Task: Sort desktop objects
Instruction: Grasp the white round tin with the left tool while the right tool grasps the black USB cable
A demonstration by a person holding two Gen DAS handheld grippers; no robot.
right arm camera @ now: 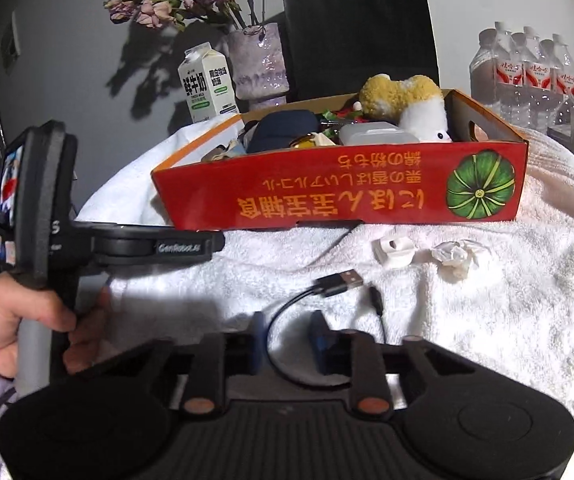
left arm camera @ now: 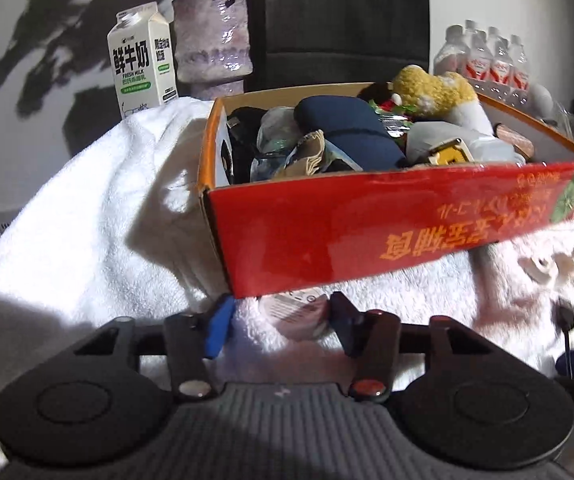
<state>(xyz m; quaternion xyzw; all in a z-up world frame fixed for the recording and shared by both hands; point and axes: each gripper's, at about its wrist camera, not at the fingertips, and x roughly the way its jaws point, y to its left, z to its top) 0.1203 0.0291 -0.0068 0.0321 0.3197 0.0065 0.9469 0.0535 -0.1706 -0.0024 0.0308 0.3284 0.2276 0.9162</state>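
Observation:
A red cardboard box full of odds and ends stands on a white towel. Just in front of its near corner lies a small round pinkish container. My left gripper straddles it, open, with towel showing between the left pad and the container. The right wrist view shows that gripper side on, held by a hand. My right gripper is open around one side of a looped black USB cable; its pads stand apart from the thin cable.
In the box lie a yellow plush toy and a navy case. A milk carton, a vase, a black paper bag and water bottles stand behind. A white clip and crumpled paper lie nearby.

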